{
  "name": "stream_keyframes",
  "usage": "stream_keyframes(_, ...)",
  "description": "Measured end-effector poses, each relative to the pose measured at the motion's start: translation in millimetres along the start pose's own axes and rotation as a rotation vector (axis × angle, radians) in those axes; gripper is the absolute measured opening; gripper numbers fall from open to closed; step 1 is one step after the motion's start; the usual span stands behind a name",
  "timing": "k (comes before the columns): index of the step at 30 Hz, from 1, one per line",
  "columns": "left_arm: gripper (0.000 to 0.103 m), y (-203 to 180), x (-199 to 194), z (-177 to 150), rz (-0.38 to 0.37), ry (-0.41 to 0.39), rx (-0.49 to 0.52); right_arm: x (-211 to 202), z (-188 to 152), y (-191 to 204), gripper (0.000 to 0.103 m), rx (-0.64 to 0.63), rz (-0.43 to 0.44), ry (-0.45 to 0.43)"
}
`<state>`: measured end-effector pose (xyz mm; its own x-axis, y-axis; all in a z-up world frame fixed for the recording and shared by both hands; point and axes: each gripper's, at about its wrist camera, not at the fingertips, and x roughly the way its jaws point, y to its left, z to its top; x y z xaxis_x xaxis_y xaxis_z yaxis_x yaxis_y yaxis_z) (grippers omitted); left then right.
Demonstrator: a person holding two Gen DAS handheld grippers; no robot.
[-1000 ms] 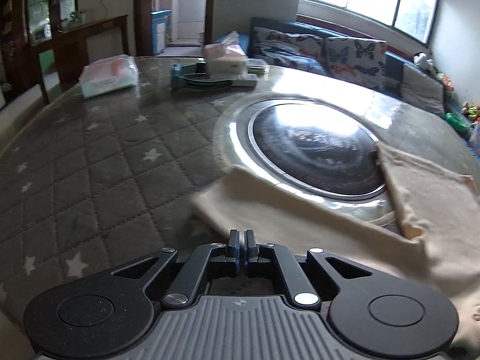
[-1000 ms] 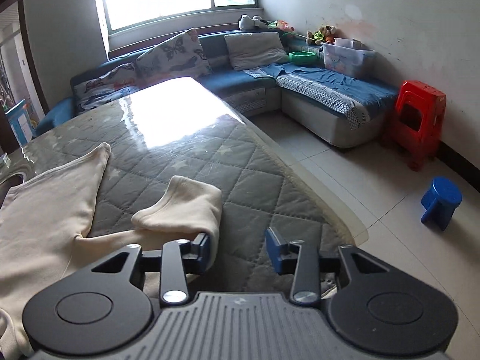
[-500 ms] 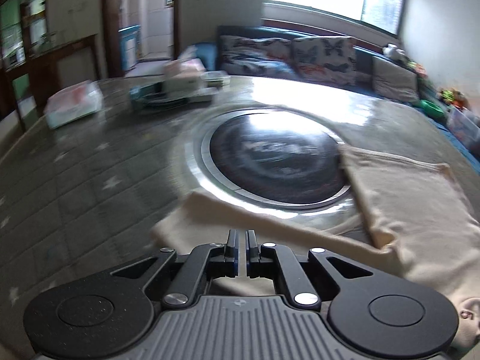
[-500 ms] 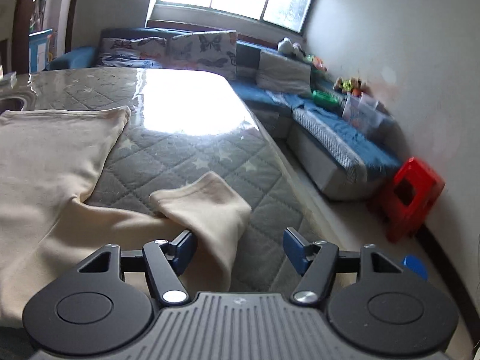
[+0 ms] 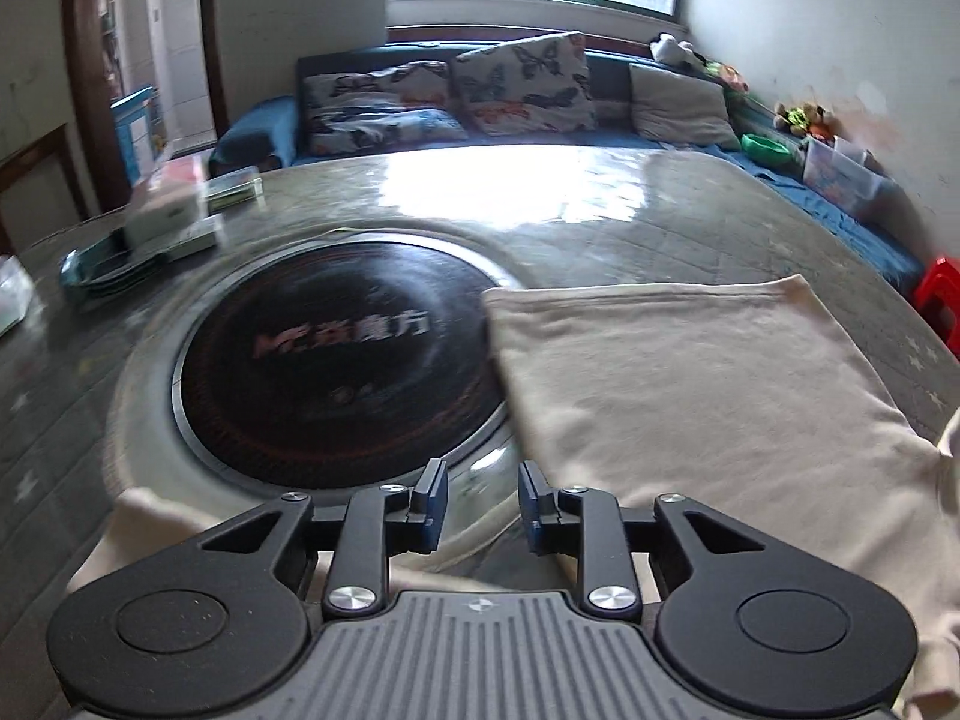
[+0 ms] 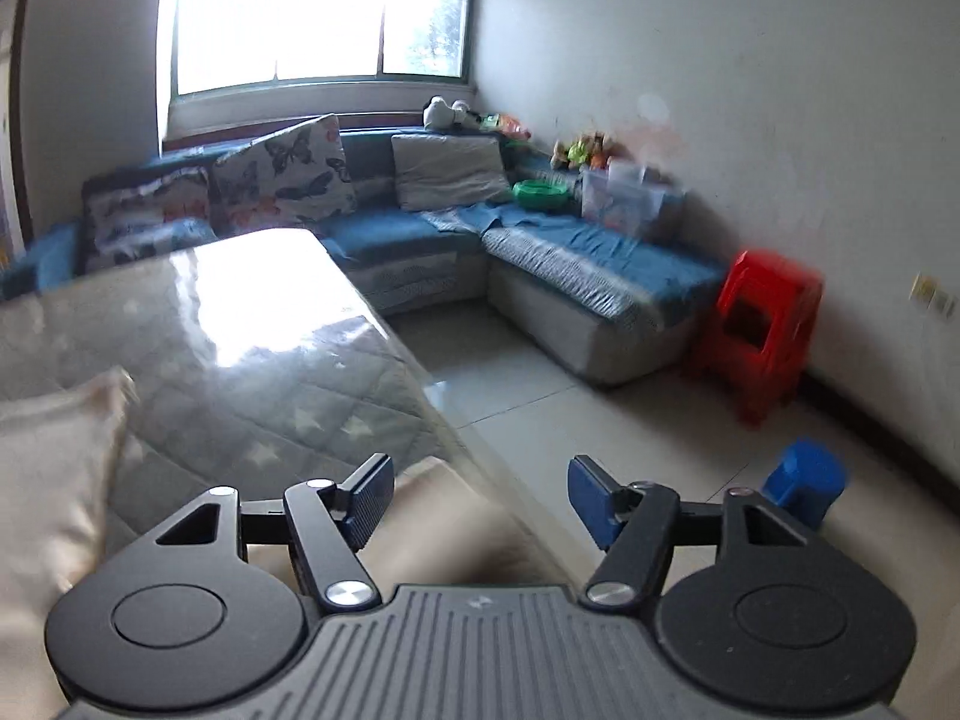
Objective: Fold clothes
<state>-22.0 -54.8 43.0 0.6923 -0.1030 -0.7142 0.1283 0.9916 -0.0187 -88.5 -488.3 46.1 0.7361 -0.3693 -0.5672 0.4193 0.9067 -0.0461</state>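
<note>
A cream garment [image 5: 690,384] lies spread on the quilted table, its body to the right of the round cooktop [image 5: 336,360] and a sleeve [image 5: 180,516] running under my left gripper. My left gripper [image 5: 477,501] is open and empty, low over the sleeve at the cooktop's near rim. In the right wrist view the garment's body [image 6: 54,462] lies at the left and its other sleeve end [image 6: 444,516] lies under my right gripper [image 6: 480,501], which is open wide and empty near the table's right edge.
Boxes and a tray [image 5: 168,222] stand at the table's far left. A blue sofa [image 6: 540,252] with cushions lines the wall. A red stool [image 6: 762,330] and a blue stool [image 6: 807,480] stand on the floor beyond the table's edge [image 6: 456,444].
My left gripper was shut and has opened, and its view has swung right over the garment. My right gripper has opened wider and swung right, toward the table's edge.
</note>
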Motion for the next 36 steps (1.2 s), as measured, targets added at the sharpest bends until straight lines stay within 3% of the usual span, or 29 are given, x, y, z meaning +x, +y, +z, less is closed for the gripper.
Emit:
stream_keyframes(5,0.032,-9,27,18,0.012,0.006,0.017,8,11,29,0.061,-0.074,0.093,0.009)
stream_keyframes(12,0.032,-2,63,39,0.019,0.031,-0.02,33,24,103,0.042,-0.212,0.417,0.111)
stream_keyframes(15,0.031,2,73,45,0.003,0.036,-0.032,51,27,130,0.036,-0.267,0.478,0.145)
stream_keyframes(17,0.026,3,77,47,-0.014,0.032,-0.027,62,29,146,0.034,-0.285,0.509,0.174)
stream_keyframes(18,0.018,3,78,49,-0.022,0.027,-0.019,67,29,154,0.034,-0.291,0.524,0.19)
stream_keyframes(19,0.011,2,79,49,-0.026,0.024,-0.012,72,30,161,0.033,-0.298,0.528,0.198)
stream_keyframes(22,0.006,0,82,51,-0.023,0.008,0.015,84,34,176,0.026,-0.314,0.521,0.206)
stream_keyframes(27,0.005,6,89,57,0.007,-0.016,0.029,100,42,196,0.008,-0.315,0.538,0.217)
stream_keyframes(36,0.002,35,120,90,0.077,-0.027,0.031,126,58,242,0.007,-0.331,0.545,0.2)
